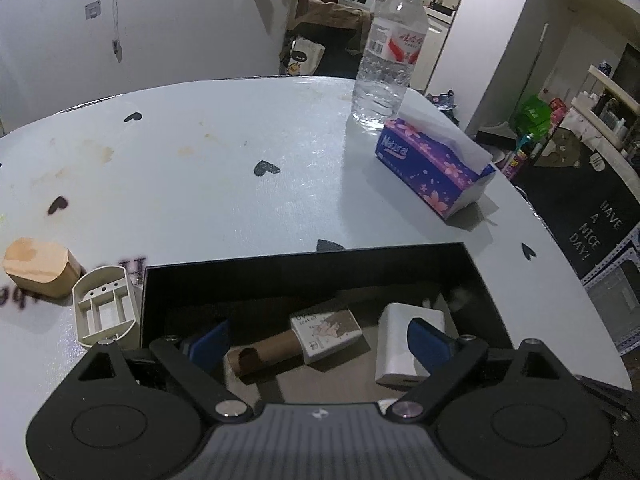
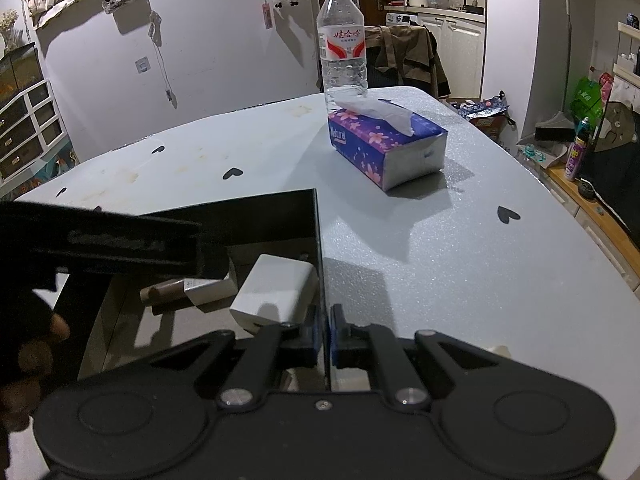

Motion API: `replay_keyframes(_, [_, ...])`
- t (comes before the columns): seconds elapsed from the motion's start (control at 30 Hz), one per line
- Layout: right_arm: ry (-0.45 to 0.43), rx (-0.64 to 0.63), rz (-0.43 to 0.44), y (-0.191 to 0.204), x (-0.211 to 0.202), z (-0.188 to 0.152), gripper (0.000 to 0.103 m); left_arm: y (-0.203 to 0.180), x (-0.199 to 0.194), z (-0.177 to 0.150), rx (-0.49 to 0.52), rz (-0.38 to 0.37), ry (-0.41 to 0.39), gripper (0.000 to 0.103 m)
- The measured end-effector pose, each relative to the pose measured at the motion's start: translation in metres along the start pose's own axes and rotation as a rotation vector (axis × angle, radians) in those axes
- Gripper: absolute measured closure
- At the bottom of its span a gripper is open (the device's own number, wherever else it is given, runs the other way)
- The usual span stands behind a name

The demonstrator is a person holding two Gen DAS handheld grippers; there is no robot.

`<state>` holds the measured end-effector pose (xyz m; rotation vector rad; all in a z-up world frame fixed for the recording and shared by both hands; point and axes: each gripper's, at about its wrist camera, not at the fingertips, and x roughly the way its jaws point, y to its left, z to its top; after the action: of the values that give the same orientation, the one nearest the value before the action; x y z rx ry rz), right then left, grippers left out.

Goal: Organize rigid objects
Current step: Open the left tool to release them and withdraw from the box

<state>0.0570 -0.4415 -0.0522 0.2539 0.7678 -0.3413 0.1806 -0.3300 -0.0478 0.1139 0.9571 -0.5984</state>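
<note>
On the pale table (image 1: 240, 184) a stiff black box (image 1: 304, 264) is steadied, its thin side wall pinched by the right gripper (image 2: 324, 340). Inside lie a hard, smooth white charger (image 1: 400, 344), probably slippery and best taken across its flat sides, and a light carton (image 1: 326, 334). Over them the left gripper (image 1: 320, 340) is held wide, empty.

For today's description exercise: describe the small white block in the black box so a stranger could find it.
Find the black box on the pale table. Three things lie inside; the white block sits nearest its right wall. Unlike the brown tube and printed carton beside it, it is plain white.
</note>
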Motion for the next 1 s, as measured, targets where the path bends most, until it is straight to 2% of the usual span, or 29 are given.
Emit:
replay_keyframes(0.13, [-0.001, 0.002, 0.001, 0.0, 0.0, 0.0, 0.097, 0.0, -0.013, -0.004, 0.012, -0.024, -0.006, 0.008])
replay_keyframes(0.33, [-0.003, 0.006, 0.0, 0.0, 0.0, -0.001, 0.097, 0.008, -0.039, -0.015, 0.022, -0.065, -0.038, 0.0])
replay_keyframes(0.5, [-0.005, 0.006, 0.002, -0.001, 0.0, -0.001, 0.097, 0.023, -0.066, -0.031, 0.032, -0.085, -0.069, 0.0])
replay_keyframes(0.8, [0.0, 0.008, -0.001, -0.001, 0.002, -0.002, 0.098, 0.063, -0.098, -0.068, 0.067, -0.055, -0.124, 0.0])
replay_keyframes(1.0, [-0.003, 0.007, -0.003, -0.001, 0.002, -0.003, 0.099, 0.096, -0.108, -0.088, 0.072, -0.035, -0.189, 0.0])
